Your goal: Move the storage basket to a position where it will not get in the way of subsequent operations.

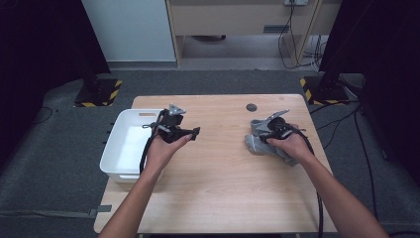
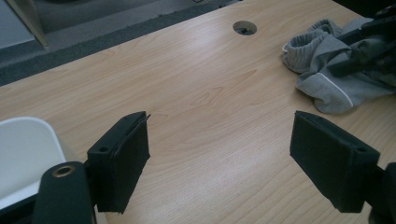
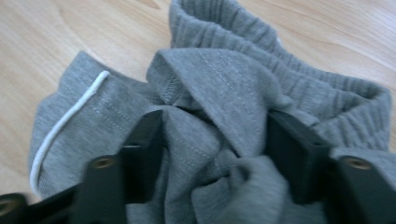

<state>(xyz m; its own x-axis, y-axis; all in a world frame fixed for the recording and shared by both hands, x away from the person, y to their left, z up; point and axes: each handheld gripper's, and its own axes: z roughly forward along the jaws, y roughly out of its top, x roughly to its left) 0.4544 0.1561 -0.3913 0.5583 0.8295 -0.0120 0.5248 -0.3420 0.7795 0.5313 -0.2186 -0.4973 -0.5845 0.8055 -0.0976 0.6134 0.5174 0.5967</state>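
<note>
A crumpled grey garment with white piping lies on the right side of the wooden table. My right gripper is lowered onto it. In the right gripper view a bunched fold of the garment fills the space between the jaws, and my right gripper has both pads pressed on the cloth. My left gripper hovers over bare wood left of centre, jaws wide apart and empty. In the left gripper view my left gripper faces across the table toward the garment.
A white plastic bin sits at the table's left edge, just behind my left hand, and its corner also appears in the left gripper view. A round cable hole lies at the back centre. Black stands flank the table beyond it.
</note>
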